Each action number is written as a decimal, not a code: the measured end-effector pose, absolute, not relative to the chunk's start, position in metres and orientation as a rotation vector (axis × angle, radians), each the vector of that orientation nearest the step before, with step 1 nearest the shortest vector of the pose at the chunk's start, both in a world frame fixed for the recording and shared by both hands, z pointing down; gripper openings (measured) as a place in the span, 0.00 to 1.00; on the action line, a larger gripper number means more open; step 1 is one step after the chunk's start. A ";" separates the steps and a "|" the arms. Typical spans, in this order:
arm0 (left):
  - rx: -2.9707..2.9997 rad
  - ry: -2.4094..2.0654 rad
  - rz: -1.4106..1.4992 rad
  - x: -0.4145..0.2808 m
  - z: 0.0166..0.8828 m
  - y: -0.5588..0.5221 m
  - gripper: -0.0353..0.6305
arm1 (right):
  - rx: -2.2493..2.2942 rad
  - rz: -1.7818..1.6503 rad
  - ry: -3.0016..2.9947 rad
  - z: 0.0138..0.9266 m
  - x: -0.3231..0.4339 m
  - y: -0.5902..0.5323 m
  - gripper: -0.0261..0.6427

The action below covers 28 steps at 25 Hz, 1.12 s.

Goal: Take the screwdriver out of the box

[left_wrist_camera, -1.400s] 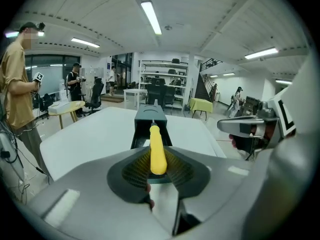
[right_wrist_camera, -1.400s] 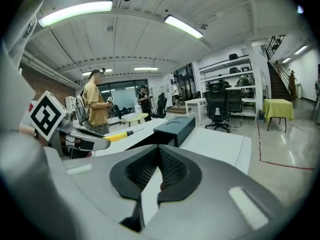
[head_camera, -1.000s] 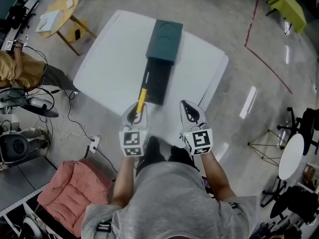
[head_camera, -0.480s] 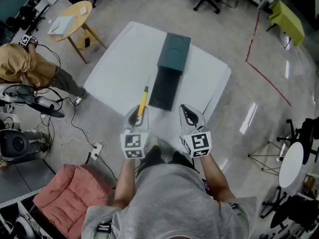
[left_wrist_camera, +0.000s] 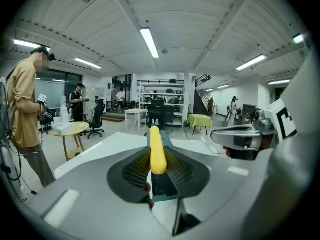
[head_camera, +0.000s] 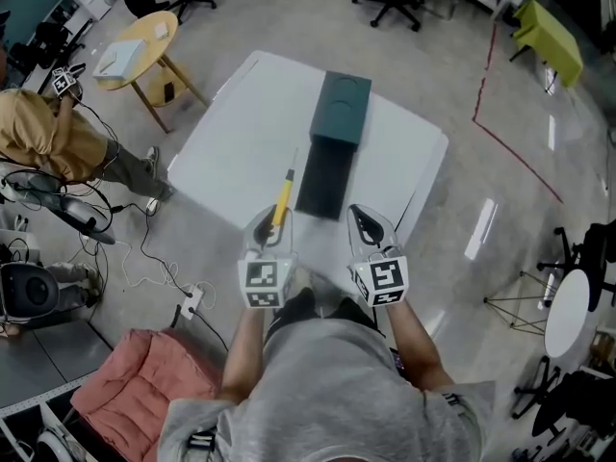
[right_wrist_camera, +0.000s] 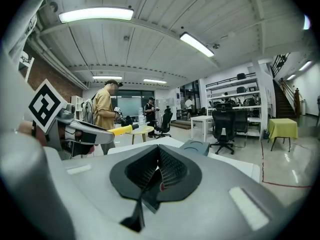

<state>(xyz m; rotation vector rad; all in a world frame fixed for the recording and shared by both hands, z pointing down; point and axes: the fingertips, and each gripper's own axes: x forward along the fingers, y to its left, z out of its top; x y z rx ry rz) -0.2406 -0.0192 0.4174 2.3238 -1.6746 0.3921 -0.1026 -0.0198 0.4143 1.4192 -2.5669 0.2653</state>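
Head view, nearest the person: the left tongs (head_camera: 269, 229) are clamped on the yellow handle of the screwdriver (head_camera: 284, 192), while the right tongs (head_camera: 369, 221) are closed with nothing between them. The screwdriver slants over the white table (head_camera: 231, 133) just left of the open box (head_camera: 325, 166) and outside it. The removal looks done, and what seems left is setting it down.
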 end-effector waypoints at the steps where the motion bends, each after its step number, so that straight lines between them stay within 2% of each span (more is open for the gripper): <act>1: 2.332 -1.665 0.395 -0.240 0.418 -0.021 0.18 | 1.429 0.267 -2.562 0.415 -0.103 -0.020 0.04; 12: 2.443 -1.510 0.429 -0.212 0.425 -0.046 0.18 | 1.593 0.302 -2.461 0.421 -0.077 -0.029 0.04; 28: 2.581 -1.224 0.497 -0.114 0.443 -0.073 0.18 | 1.875 0.365 -2.234 0.434 0.021 -0.030 0.04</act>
